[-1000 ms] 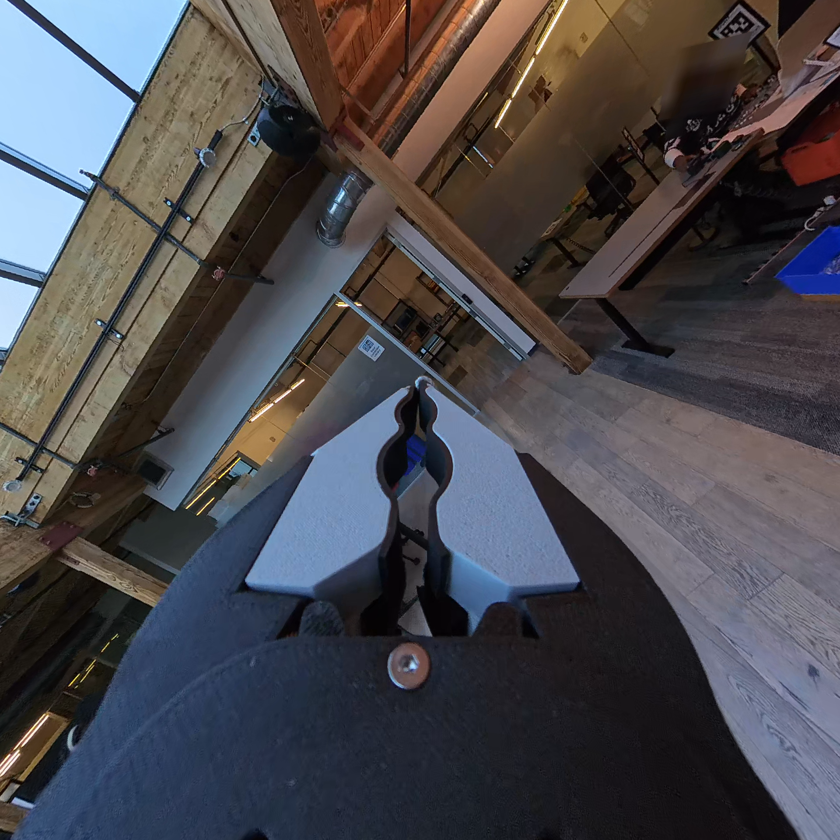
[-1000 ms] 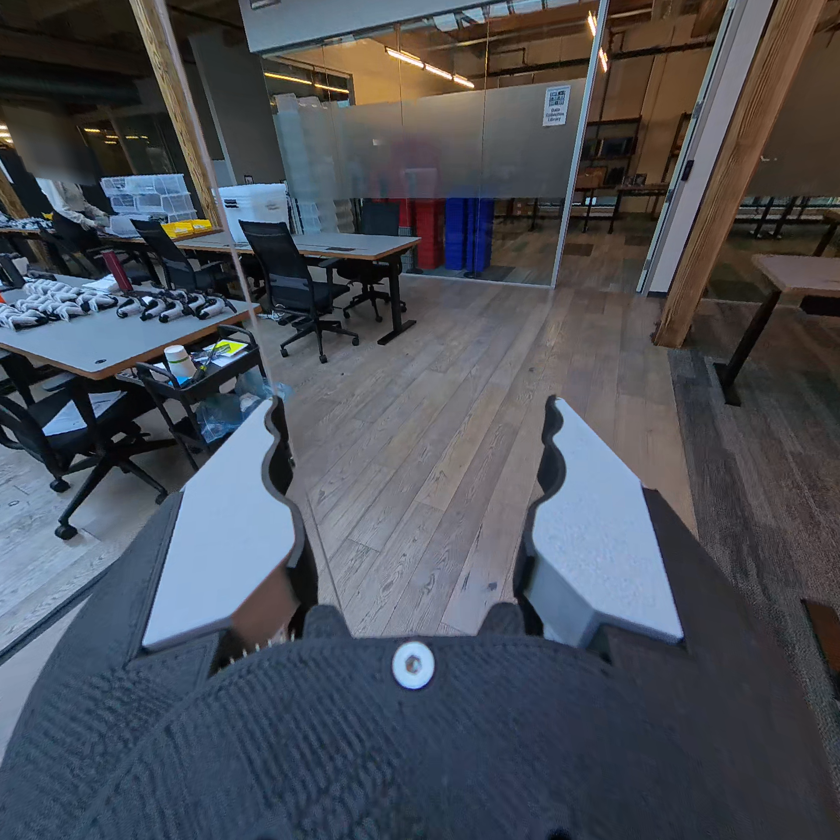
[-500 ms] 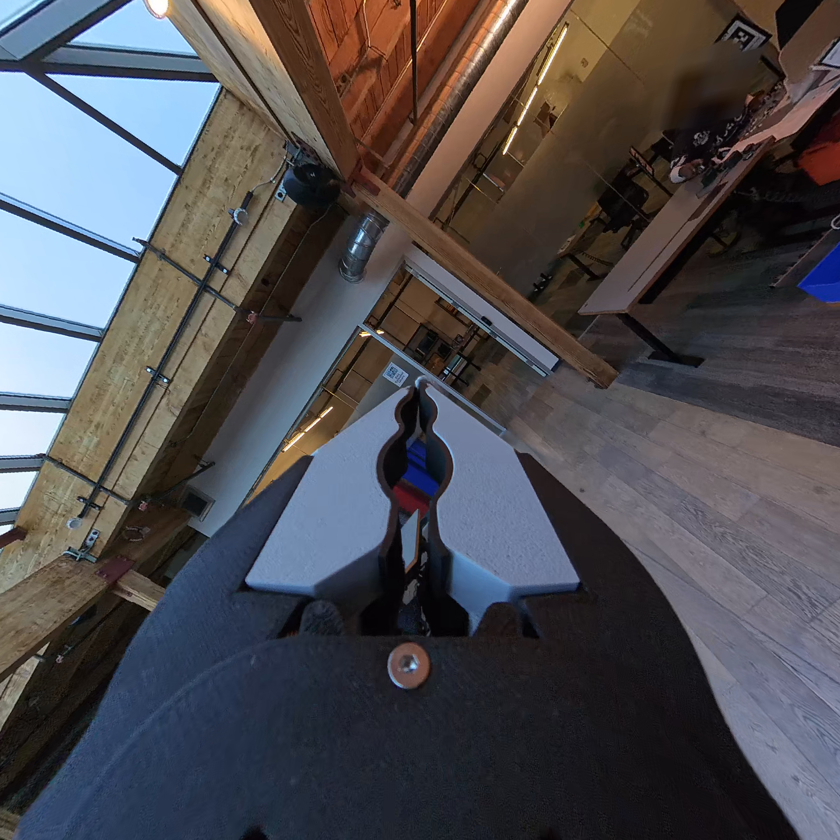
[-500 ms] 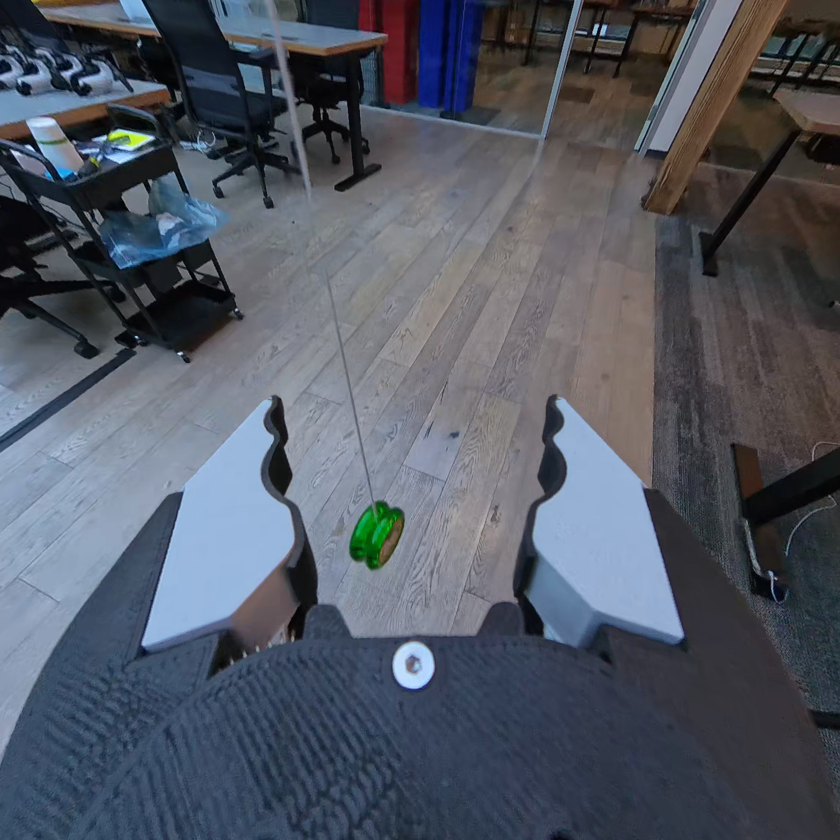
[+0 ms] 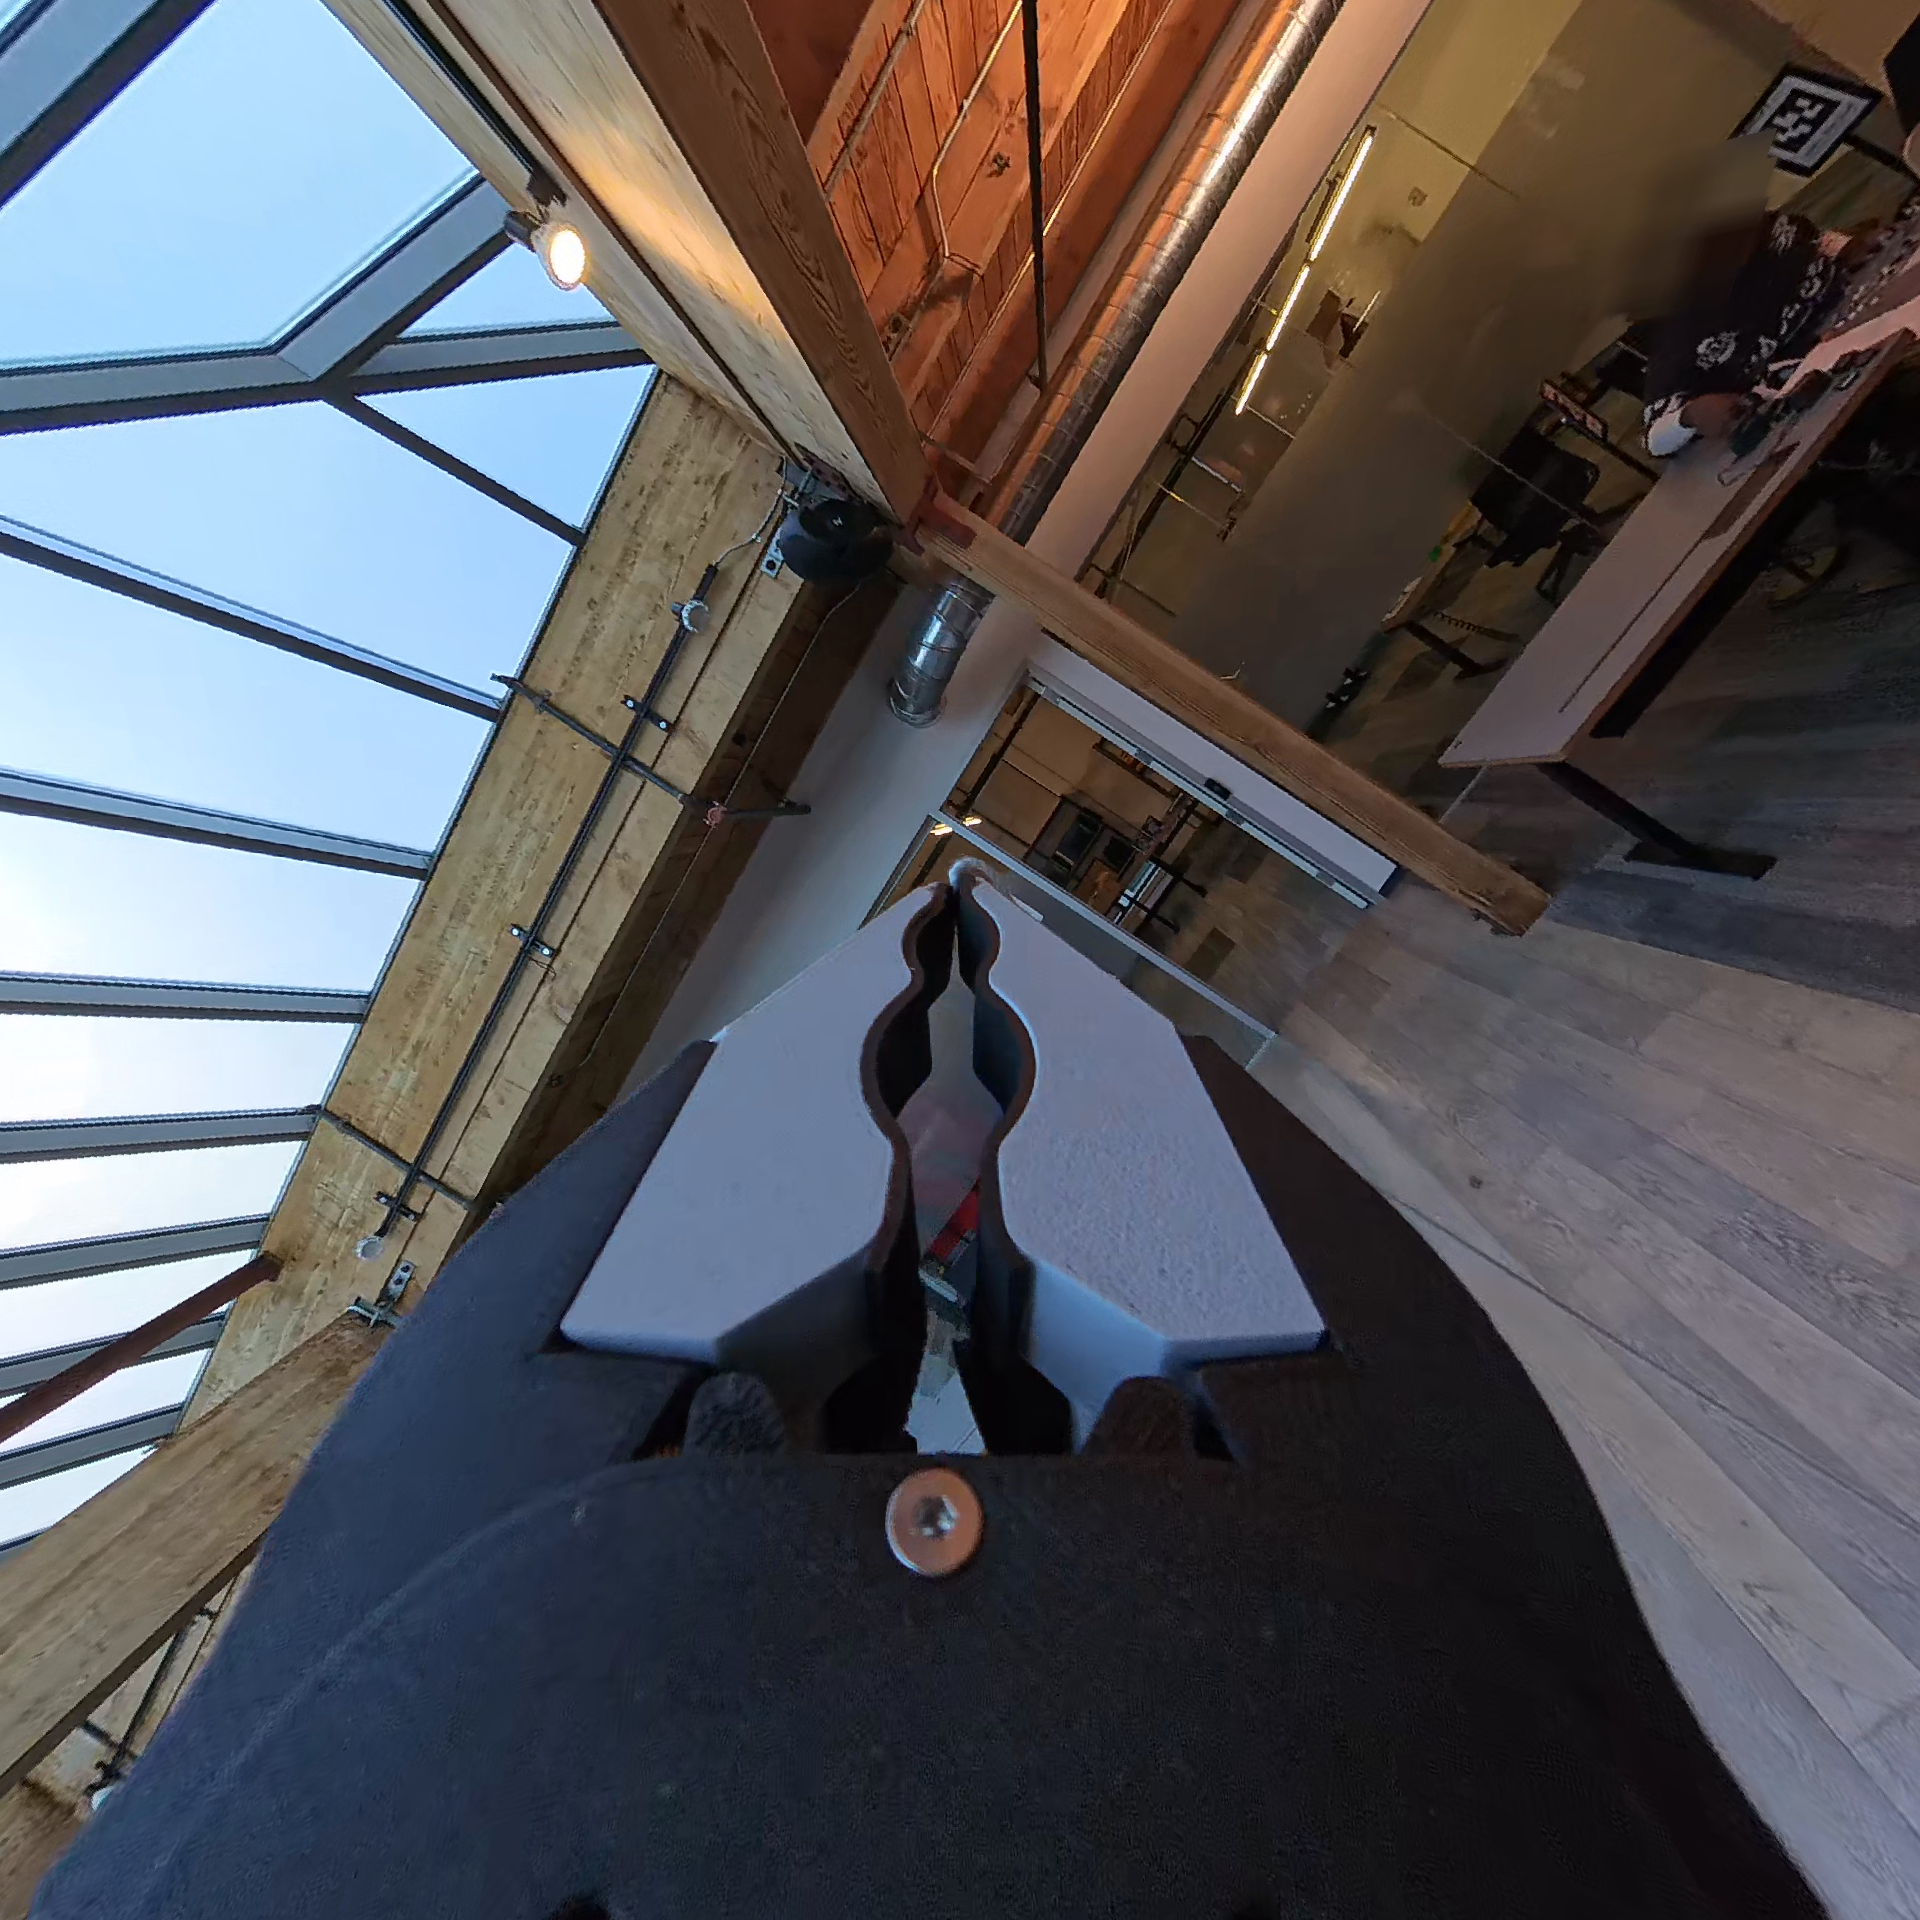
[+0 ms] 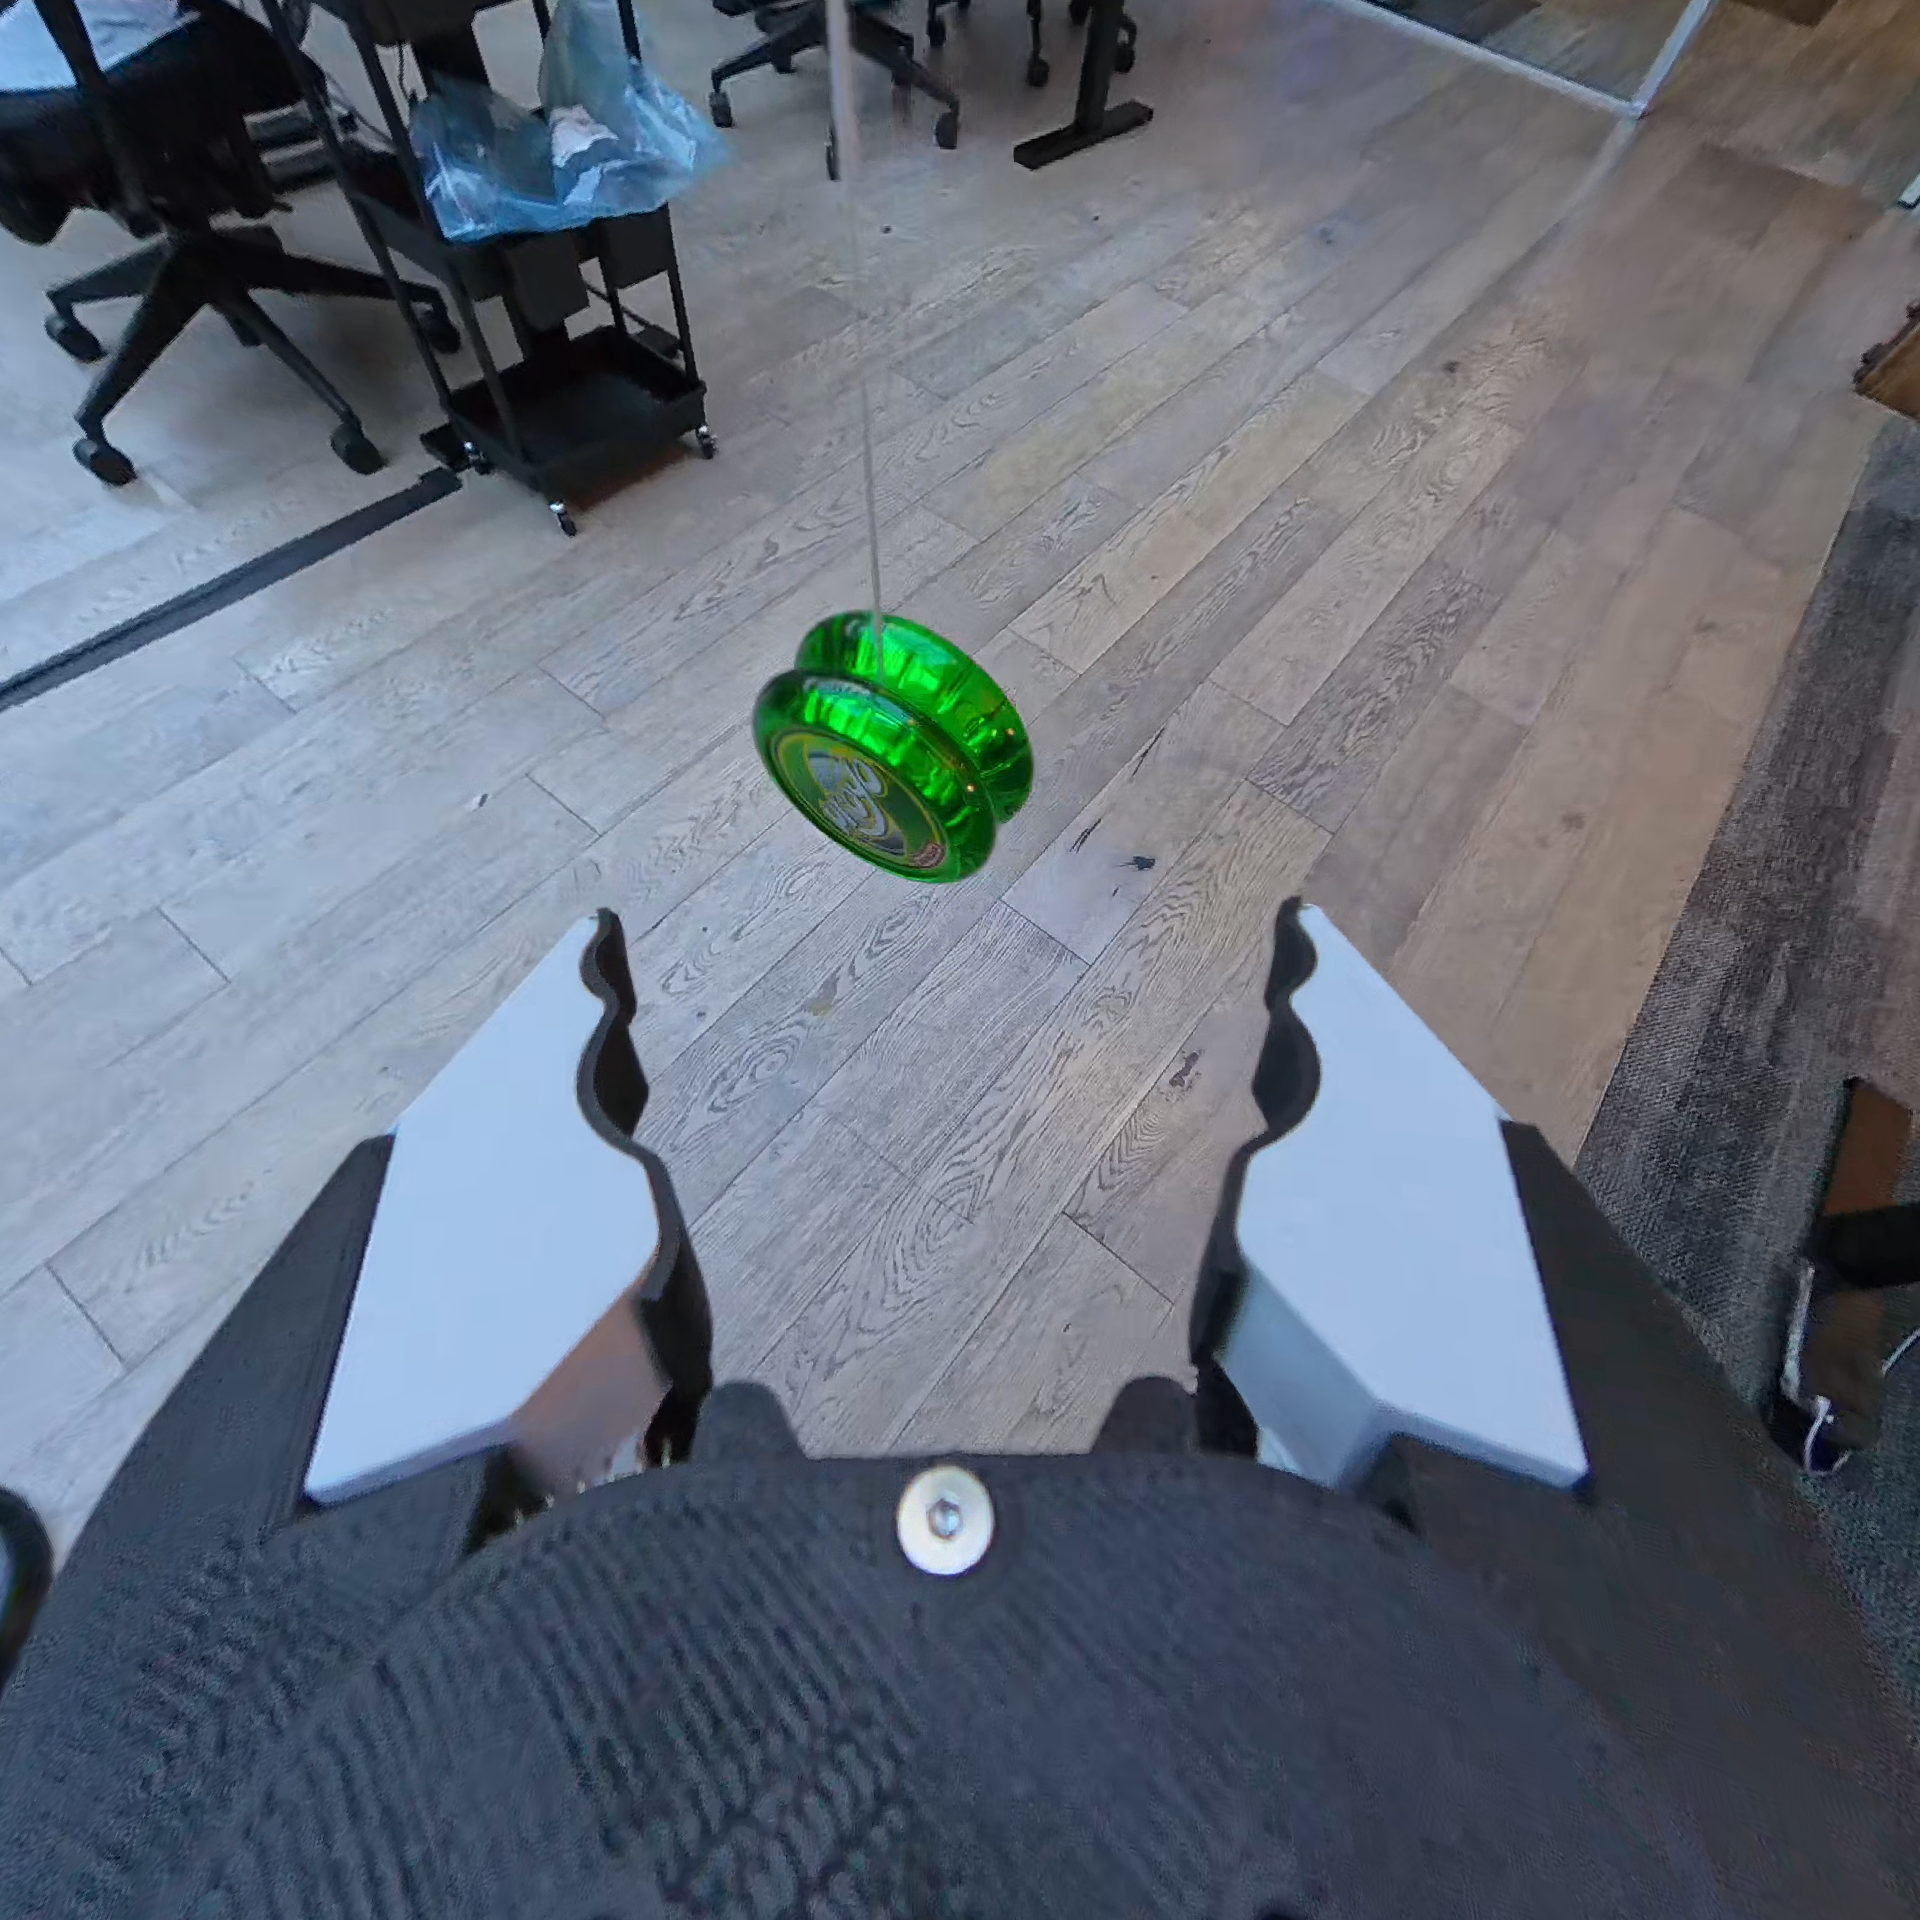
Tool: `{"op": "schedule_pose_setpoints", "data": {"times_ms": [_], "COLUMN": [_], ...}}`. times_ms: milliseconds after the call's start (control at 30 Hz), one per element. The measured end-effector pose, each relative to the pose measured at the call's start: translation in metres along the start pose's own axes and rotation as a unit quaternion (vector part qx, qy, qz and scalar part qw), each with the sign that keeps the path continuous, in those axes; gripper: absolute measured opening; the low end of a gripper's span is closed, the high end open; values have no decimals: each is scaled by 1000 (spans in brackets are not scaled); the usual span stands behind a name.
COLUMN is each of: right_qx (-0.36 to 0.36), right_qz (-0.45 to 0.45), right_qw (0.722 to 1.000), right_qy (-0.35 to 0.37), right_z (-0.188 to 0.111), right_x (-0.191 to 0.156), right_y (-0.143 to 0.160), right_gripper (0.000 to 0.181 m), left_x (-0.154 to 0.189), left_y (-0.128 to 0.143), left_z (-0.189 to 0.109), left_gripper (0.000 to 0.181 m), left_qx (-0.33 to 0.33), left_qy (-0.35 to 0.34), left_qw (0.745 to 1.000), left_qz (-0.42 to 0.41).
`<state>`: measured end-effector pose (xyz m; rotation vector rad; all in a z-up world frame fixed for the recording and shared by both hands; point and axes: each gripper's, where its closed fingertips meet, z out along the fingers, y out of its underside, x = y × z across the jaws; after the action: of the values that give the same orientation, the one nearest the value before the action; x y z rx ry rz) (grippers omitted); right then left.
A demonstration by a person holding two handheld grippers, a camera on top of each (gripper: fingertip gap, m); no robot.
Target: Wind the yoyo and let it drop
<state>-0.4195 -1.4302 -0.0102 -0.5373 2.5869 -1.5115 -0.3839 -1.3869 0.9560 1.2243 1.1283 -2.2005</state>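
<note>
- Yoyo (image 6: 891,746), translucent green plastic with a printed face, hangs in the air on a thin pale string (image 6: 865,416), just ahead of the right gripper (image 6: 940,920) and roughly midway between its two fingertips, touching neither.
- It hangs tilted, its printed side turned down toward the camera, above a wooden plank floor (image 6: 1299,436).
- Judged from its look, the yoyo is light, hard and smooth, so likely slippery under flat pads; it seems free to swing and twist on the string.
- The best hold is probably across the two flat faces, one finger on each side, with the string groove left clear for winding.
- The right gripper's jaws are spread wide, wider than the yoyo, and hold nothing.
- The left gripper (image 5: 956,891) points up toward the roof beams and a skylight (image 5: 208,623); its jaws are pressed together at the tips.
- A small pale bit shows at those closed tips; it is probably the top end of the string, but it is too small to be sure.
- A black rolling cart (image 6: 551,312) and office chairs stand well beyond the right jaws.
</note>
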Motion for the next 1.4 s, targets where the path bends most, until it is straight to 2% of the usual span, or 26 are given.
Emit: {"op": "schedule_pose_setpoints", "data": {"times_ms": [67, 167, 200, 267, 533, 633, 700, 767, 867, 933, 967, 1033, 1167, 1267, 1400], "right_qx": [1, 6, -2, -38, -37, -12, 40, 91, 157, 146, 122, 103, 73, 41, 14], "right_qz": [-34, -69, -83, -105, -97, -69, -29, 13, 5, -24, -38, -62, -54, -59, -82], "right_qw": [999, 995, 993, 983, 976, 978, 981, 976, 967, 968, 970, 973, 976, 977, 975], "right_qy": [-21, -73, -84, -147, -191, -196, -189, -198, -201, -205, -207, -197, -200, -199, -205], "right_z": [3, 5, 6, 4, -11, -23, -39, -64, -111, -131, -136, -146, -153, -142, -120], "right_x": [-5, -26, -32, -54, -83, -83, -71, -54, -21, -4, 3, 15, 15, 4, -20], "right_y": [-4, -14, -13, -2, -4, -18, -56, -109, -186, -206, -204, -190, -132, -83, -25], "right_gripper": [119, 103, 87, 31, 30, 30, 30, 30, 30, 30, 30, 30, 30, 30, 30], "left_x": [-12, -25, -29, -37, -47, -25, 9, 62, 172, 257, 299, 378, 489, 535, 569], "left_y": [-9, -17, -19, -21, 3, 44, 99, 176, 297, 356, 376, 396, 431, 452, 464], "left_z": [-9, -20, -24, -31, -46, -44, -43, -47, -72, -105, -126, -177, -279, -329, -370], "left_gripper": [0, 0, 0, 0, 0, 0, 0, 0, 0, 0, 0, 0, 0, 0, 0], "left_qx": [3, 1, 0, -2, -38, -70, -102, -143, -195, -206, -205, -184, -198, -206, -190], "left_qy": [-8, -19, -23, -30, -41, -15, 12, 45, 103, 144, 159, 182, 170, 150, 122], "left_qw": [1000, 1000, 1000, 1000, 998, 997, 993, 985, 958, 935, 922, 890, 833, 800, 783], "left_qz": [0, 9, 11, 10, 1, -31, -51, -90, -183, -249, -288, -376, -487, -542, -580]}}
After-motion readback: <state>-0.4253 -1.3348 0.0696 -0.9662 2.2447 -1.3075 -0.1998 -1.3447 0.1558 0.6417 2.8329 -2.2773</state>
